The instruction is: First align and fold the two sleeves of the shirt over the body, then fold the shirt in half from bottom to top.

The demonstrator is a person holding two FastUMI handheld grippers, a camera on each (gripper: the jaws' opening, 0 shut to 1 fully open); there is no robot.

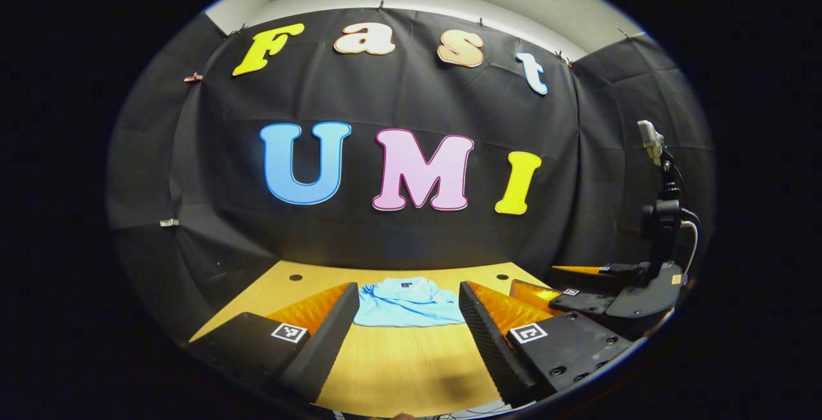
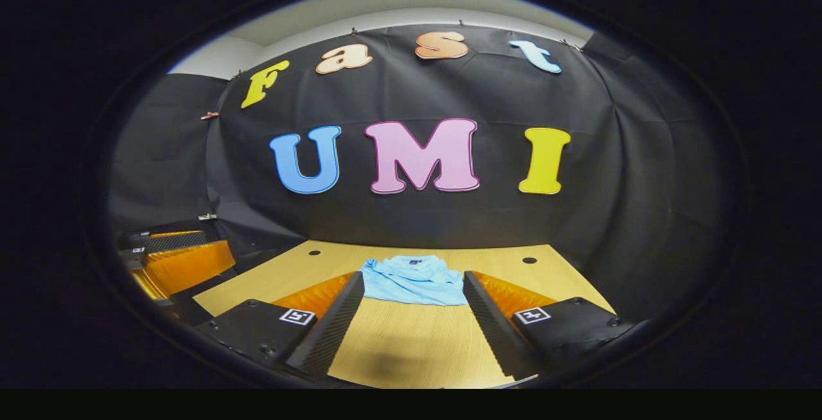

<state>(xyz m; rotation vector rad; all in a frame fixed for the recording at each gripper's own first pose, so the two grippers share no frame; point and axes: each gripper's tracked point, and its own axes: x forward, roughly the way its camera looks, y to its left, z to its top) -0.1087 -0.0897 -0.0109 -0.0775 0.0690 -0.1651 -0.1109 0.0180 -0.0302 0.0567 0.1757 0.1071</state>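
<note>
While both grippers (image 1: 406, 317) (image 2: 411, 307) hover spread and empty, the folded shirt (image 1: 407, 302) lies ahead on the table (image 1: 411, 362).

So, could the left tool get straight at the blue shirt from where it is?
Probably yes. In the left gripper view the left tool is open and lined up on the blue shirt, with bare wooden table between them. The right tool sits off to the side.
</note>
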